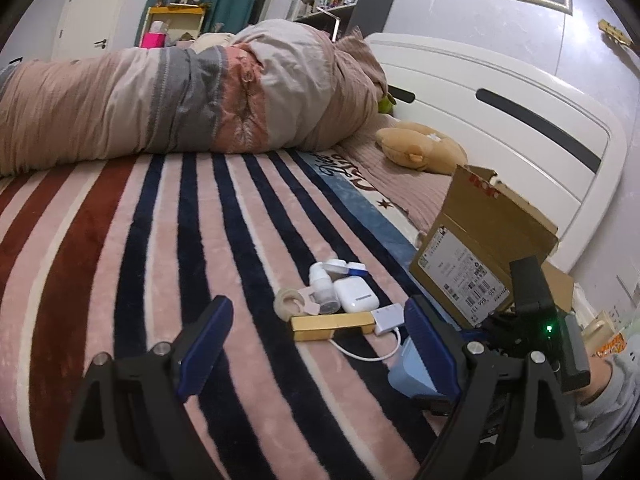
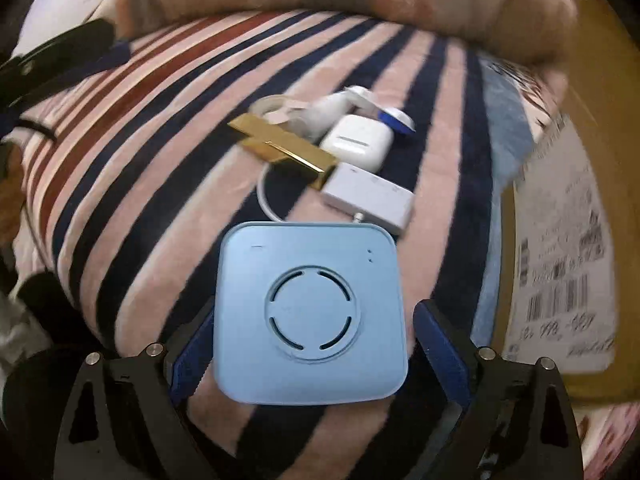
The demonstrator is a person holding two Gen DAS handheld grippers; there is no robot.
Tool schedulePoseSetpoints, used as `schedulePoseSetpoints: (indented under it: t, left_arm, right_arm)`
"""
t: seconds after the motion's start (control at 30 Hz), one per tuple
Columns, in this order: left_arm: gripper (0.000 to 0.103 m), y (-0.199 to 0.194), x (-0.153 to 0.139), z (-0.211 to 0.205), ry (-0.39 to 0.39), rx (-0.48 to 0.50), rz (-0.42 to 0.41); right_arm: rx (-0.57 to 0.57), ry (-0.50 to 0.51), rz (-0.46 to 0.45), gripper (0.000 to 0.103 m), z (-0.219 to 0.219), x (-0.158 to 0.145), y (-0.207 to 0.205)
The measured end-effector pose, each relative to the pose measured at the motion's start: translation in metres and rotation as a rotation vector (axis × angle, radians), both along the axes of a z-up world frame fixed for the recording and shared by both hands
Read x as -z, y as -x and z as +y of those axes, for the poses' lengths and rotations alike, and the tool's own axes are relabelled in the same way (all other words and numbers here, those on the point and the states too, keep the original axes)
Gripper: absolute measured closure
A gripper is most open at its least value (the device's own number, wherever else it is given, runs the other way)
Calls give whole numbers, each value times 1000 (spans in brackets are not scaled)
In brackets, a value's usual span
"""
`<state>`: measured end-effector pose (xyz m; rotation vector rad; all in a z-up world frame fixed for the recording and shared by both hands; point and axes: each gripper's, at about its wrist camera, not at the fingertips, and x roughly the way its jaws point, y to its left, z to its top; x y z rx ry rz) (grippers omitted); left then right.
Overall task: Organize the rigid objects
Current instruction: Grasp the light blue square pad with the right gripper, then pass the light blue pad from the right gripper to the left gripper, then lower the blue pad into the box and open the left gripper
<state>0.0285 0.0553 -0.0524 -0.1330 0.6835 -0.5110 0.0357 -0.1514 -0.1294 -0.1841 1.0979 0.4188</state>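
A cluster of small items lies on the striped blanket: a gold bar-shaped box [image 1: 332,326] [image 2: 280,148], a white earbud case [image 1: 355,295] [image 2: 358,142], a white adapter with cable [image 1: 387,316] [image 2: 370,198], a small white bottle [image 1: 322,286], a contact lens case [image 1: 348,269] and a tape roll [image 1: 288,303]. My right gripper [image 2: 314,344] is shut on a light-blue square device [image 2: 310,312], also seen in the left wrist view [image 1: 410,372]. My left gripper [image 1: 318,344] is open and empty, just short of the cluster.
An open cardboard box [image 1: 480,248] [image 2: 560,240] with a shipping label stands right of the items. A rolled duvet [image 1: 180,100] lies across the far bed. A plush toy [image 1: 420,148] and the white headboard [image 1: 520,112] are at the back right.
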Motion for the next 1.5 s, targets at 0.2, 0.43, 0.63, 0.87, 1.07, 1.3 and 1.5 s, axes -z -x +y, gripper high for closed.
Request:
schedulePoseSetpoints:
  t: [0.2, 0.43, 0.63, 0.87, 1.07, 1.3, 1.5]
  left_arm:
    - [18, -2, 4, -9, 56, 80, 42]
    - [18, 17, -29, -29, 228, 260, 16]
    - [45, 26, -75, -63, 325, 326, 13]
    - [68, 26, -118, -141, 149, 391, -66]
    - [68, -4, -120, -220, 35, 442, -9]
    - [68, -36, -99, -264, -84, 447, 89]
    - [39, -37, -96, -264, -97, 423, 77]
  right_arm:
    - [-51, -20, -198, 25, 17, -27, 20]
    - [-144, -173, -427, 25, 29, -99, 49]
    - [-152, -233, -687, 25, 12, -148, 74]
    - [-48, -288, -709, 26, -56, -167, 68]
    - [52, -302, -604, 25, -126, -169, 43]
    - [101, -252, -398, 25, -160, -148, 1]
    - [192, -174, -375, 15, -172, -134, 3]
